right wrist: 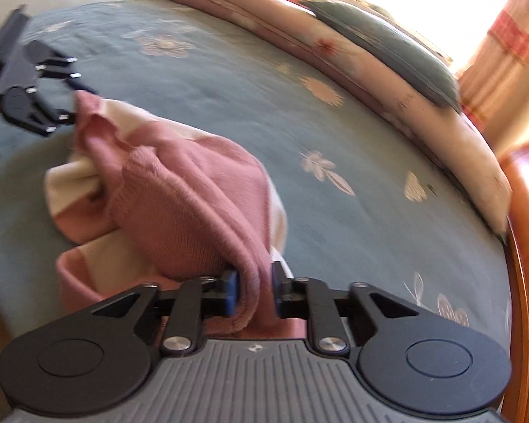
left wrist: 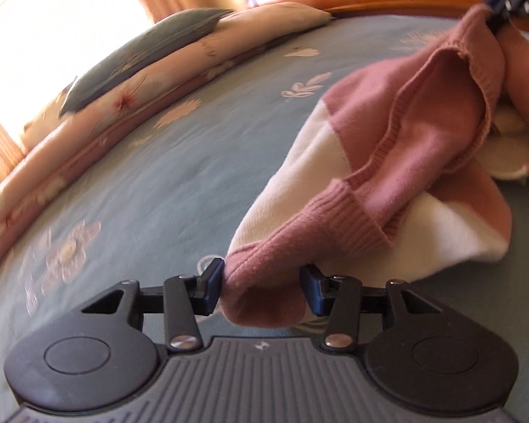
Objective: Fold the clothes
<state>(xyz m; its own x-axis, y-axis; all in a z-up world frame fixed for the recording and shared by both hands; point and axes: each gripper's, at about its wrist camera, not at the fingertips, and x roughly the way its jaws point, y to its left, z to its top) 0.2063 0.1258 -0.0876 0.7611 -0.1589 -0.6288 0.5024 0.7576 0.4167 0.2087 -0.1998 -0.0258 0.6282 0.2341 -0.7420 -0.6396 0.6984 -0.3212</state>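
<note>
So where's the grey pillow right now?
The grey pillow lies at the far edge of the bed, on top of the folded flowery quilt, near the bright window; it shows upper left in the left wrist view, upper right in the right.

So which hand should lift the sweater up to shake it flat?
Probably the right. The right gripper holds a pink fold of the sweater raised off the bedspread. The left gripper grips a bunched pink end low by the bedspread, so it looks better as the anchor.
</note>
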